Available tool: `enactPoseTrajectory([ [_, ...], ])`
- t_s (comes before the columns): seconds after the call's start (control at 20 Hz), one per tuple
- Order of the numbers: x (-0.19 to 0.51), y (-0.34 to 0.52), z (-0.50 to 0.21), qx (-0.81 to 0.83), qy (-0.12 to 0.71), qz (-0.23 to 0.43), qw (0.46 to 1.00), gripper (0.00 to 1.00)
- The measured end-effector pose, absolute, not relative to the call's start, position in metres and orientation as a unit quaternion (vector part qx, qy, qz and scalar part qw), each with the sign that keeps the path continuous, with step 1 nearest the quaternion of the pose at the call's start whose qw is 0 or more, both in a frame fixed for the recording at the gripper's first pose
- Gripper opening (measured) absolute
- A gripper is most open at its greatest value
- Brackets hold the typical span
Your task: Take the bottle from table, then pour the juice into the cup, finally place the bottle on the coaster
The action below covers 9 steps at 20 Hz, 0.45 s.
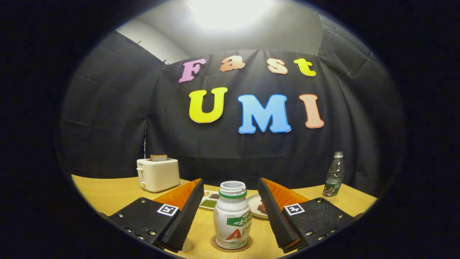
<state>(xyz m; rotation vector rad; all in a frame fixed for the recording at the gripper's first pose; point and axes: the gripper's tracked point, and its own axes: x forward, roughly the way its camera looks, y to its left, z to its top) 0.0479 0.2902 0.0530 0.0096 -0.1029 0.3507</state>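
Bottle [232, 216]: smooth glossy white plastic, printed label band, standing on a matt round coaster [231, 246] with a cork-like look; table [107, 192] is pale wood-grain, satin finish. The gripper [231, 216] holds its 2 fingers spread wide either side of the bottle, clear of it, their inner faces [273, 216] ribbed and matt. Toaster [158, 175] smooth cream plastic; water bottle [334, 180] clear glossy plastic.

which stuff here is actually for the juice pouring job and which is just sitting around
For the job:
- white bottle, cap off, standing on the coaster between the fingers
- gripper, open, fingers apart either side of the bottle

Just lying about:
- toaster with bread in it
- clear water bottle
- tray of beans
- small plate
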Motion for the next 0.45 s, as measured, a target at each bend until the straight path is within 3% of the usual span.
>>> enactPoseTrajectory([
  [0.45, 0.011, 0.245, 0.101, 0.027, -0.099, 0.163, 0.981, 0.91],
])
